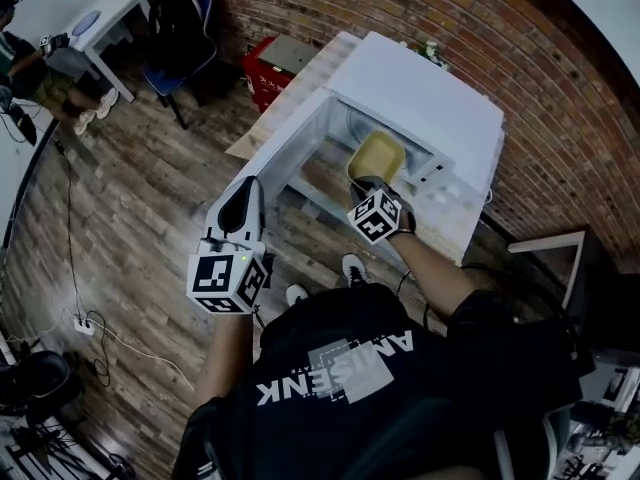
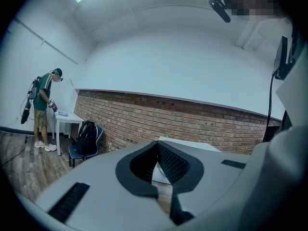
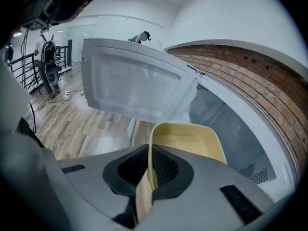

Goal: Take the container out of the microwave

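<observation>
- Left gripper (image 1: 243,203): held in front of the microwave (image 1: 420,98), beside its open door (image 1: 290,143). Its fingers are pressed together on nothing. You should keep it out of the exit path.
- Right gripper (image 3: 150,170): its fingers pinch the near wall of the yellow container (image 3: 190,141).
- Container: at the microwave's mouth. Hold your grip firm, keep the container level, and draw it straight toward you, clear of the door's edge.

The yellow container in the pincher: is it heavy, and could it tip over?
Probably light and fairly stiff: the right gripper holds the container by one thin wall, and that wall looks unbent. Pinched at one edge only, it might tilt or swing. It looks empty, so likely nothing spills.
</observation>
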A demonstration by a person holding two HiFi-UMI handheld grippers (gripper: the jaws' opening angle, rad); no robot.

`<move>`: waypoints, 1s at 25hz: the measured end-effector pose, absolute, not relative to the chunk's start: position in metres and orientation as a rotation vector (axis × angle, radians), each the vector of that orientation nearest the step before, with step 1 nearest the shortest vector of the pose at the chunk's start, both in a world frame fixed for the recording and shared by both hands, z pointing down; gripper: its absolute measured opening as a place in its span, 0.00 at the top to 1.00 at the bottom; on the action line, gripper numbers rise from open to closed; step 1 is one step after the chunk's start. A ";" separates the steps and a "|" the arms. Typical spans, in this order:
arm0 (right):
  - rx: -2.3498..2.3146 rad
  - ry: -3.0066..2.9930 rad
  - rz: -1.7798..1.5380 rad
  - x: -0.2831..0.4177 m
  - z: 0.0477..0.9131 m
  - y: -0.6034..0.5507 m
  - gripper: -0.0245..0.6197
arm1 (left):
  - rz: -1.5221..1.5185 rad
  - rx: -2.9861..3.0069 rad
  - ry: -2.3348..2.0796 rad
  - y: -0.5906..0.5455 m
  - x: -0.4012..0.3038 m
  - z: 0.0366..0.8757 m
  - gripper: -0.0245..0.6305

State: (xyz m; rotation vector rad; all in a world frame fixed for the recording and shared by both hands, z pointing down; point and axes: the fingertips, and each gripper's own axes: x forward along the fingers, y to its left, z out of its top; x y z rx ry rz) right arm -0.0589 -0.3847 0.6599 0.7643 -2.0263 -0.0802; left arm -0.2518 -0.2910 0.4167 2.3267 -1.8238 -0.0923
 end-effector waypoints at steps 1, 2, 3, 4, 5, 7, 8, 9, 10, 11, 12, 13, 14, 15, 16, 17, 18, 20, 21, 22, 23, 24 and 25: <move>0.768 -2.032 -0.078 -0.060 0.658 -0.380 0.88 | -0.078 2.338 -1.817 -0.291 -0.251 0.418 0.95; 0.771 -2.039 -0.072 -0.060 0.655 -0.375 0.88 | -0.059 2.351 -1.812 -0.291 -0.250 0.419 0.95; 0.773 -2.049 -0.065 -0.061 0.652 -0.370 0.88 | -0.043 2.365 -1.804 -0.291 -0.248 0.420 0.95; 0.773 -2.060 -0.057 -0.063 0.648 -0.365 0.88 | -0.036 2.379 -1.792 -0.291 -0.247 0.421 0.95; 0.769 -2.073 -0.051 -0.065 0.643 -0.360 0.88 | -0.036 2.389 -1.778 -0.292 -0.247 0.421 0.95; 0.763 -2.101 -0.041 -0.072 0.633 -0.351 0.88 | -0.040 2.405 -1.756 -0.293 -0.248 0.420 0.95; 0.765 -2.115 -0.033 -0.075 0.627 -0.347 0.88 | -0.043 2.415 -1.745 -0.293 -0.249 0.420 0.95; 0.770 -2.129 -0.021 -0.077 0.621 -0.344 0.88 | -0.051 2.425 -1.733 -0.293 -0.249 0.418 0.95; 0.777 -2.141 -0.008 -0.079 0.616 -0.341 0.88 | -0.063 2.438 -1.721 -0.294 -0.249 0.417 0.95; 0.782 -2.149 0.001 -0.079 0.610 -0.337 0.88 | -0.075 2.451 -1.710 -0.294 -0.247 0.415 0.95; 0.783 -2.154 0.002 -0.079 0.605 -0.334 0.88 | -0.082 2.465 -1.702 -0.294 -0.246 0.413 0.94; 0.782 -2.157 -0.002 -0.080 0.600 -0.331 0.88 | -0.081 2.480 -1.697 -0.295 -0.245 0.412 0.95; 0.779 -2.161 -0.007 -0.080 0.594 -0.328 0.88 | -0.075 2.495 -1.694 -0.296 -0.245 0.411 0.95; 0.776 -2.167 -0.010 -0.082 0.589 -0.325 0.88 | -0.069 2.509 -1.692 -0.297 -0.244 0.409 0.95; 0.775 -2.174 -0.012 -0.082 0.583 -0.322 0.88 | -0.064 2.521 -1.690 -0.298 -0.243 0.408 0.95; 0.777 -2.182 -0.014 -0.083 0.576 -0.319 0.88 | -0.061 2.531 -1.687 -0.299 -0.242 0.406 0.95; 0.783 -2.191 -0.018 -0.082 0.569 -0.317 0.88 | -0.059 2.540 -1.681 -0.300 -0.241 0.405 0.95; 0.808 -2.204 -0.028 -0.079 0.554 -0.314 0.88 | -0.057 2.554 -1.663 -0.304 -0.238 0.404 0.95; 0.827 -2.208 -0.033 -0.076 0.546 -0.313 0.88 | -0.055 2.560 -1.651 -0.306 -0.237 0.404 0.95; 0.848 -2.212 -0.038 -0.072 0.539 -0.314 0.88 | -0.053 2.565 -1.640 -0.309 -0.235 0.405 0.95; 0.872 -2.217 -0.043 -0.068 0.531 -0.314 0.88 | -0.052 2.568 -1.627 -0.311 -0.233 0.406 0.95; 0.897 -2.222 -0.045 -0.063 0.523 -0.315 0.88 | -0.054 2.570 -1.614 -0.314 -0.232 0.407 0.95; 0.924 -2.230 -0.044 -0.059 0.515 -0.315 0.88 | -0.059 2.575 -1.599 -0.317 -0.230 0.407 0.95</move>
